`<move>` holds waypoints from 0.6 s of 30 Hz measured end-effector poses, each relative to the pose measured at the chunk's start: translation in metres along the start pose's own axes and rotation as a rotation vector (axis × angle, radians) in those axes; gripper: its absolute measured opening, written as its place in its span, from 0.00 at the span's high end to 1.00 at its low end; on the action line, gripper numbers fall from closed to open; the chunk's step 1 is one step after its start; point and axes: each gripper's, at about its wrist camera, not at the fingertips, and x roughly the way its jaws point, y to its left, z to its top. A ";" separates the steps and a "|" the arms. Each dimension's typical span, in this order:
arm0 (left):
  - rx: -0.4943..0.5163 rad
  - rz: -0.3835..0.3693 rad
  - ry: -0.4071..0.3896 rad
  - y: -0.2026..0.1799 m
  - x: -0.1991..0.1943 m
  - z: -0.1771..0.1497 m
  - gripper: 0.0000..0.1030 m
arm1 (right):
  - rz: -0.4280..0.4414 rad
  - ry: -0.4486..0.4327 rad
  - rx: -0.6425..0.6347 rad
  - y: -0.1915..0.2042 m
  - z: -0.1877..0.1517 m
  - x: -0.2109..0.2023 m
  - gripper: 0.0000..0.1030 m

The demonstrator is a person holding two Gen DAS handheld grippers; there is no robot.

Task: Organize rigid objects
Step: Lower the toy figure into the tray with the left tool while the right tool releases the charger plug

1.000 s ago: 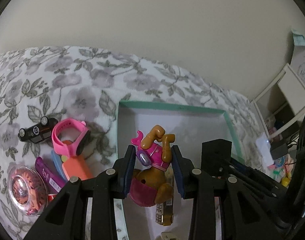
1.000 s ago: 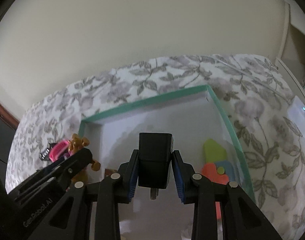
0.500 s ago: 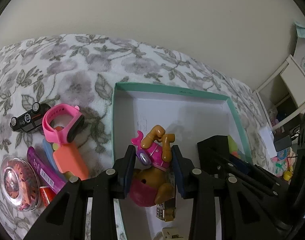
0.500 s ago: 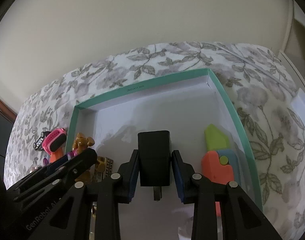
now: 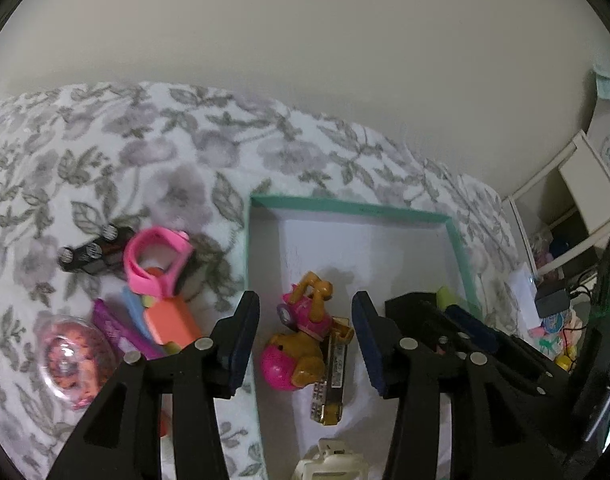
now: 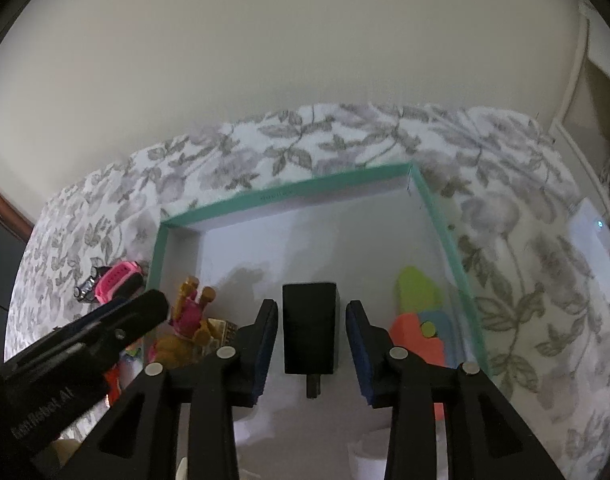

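The black charger block (image 6: 309, 328) lies on the white floor of the teal-rimmed box (image 6: 289, 194), at the lower middle of the right wrist view, directly between the spread fingers of the right gripper (image 6: 311, 344). Its long axis runs along the fingers, its prong end pointing toward the bottom of the frame. The jaws have just been opening, and a thin gap shows on each side of the block, so it looks released. In the left wrist view the toy dog (image 5: 301, 340) lies at centre, partly on a gold patterned bar (image 5: 332, 376), between the left gripper (image 5: 305, 344) fingers, which have also just been opening and stand well clear of it. Each gripper probably only needs to lift away along its own line.
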 end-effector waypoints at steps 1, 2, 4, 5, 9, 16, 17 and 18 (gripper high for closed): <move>0.000 0.010 -0.007 0.001 -0.004 0.001 0.50 | 0.001 -0.009 -0.001 0.000 0.002 -0.005 0.62; 0.002 0.023 -0.015 0.002 -0.009 0.002 0.47 | 0.002 -0.017 -0.003 0.001 0.003 -0.009 0.62; 0.001 0.040 -0.026 0.005 -0.016 0.005 0.36 | -0.001 -0.038 -0.012 0.003 0.006 -0.018 0.60; -0.001 0.045 -0.028 0.006 -0.018 0.006 0.34 | -0.005 -0.045 -0.017 0.004 0.007 -0.020 0.56; -0.008 0.086 -0.036 0.012 -0.024 0.008 0.31 | -0.018 -0.067 -0.032 0.006 0.010 -0.028 0.46; -0.024 0.147 -0.048 0.024 -0.026 0.010 0.18 | -0.028 -0.077 -0.038 0.005 0.008 -0.026 0.31; -0.028 0.150 -0.052 0.026 -0.027 0.010 0.18 | -0.027 -0.076 -0.041 0.005 0.008 -0.025 0.31; -0.030 0.154 -0.055 0.026 -0.028 0.010 0.18 | -0.026 -0.075 -0.042 0.005 0.008 -0.025 0.31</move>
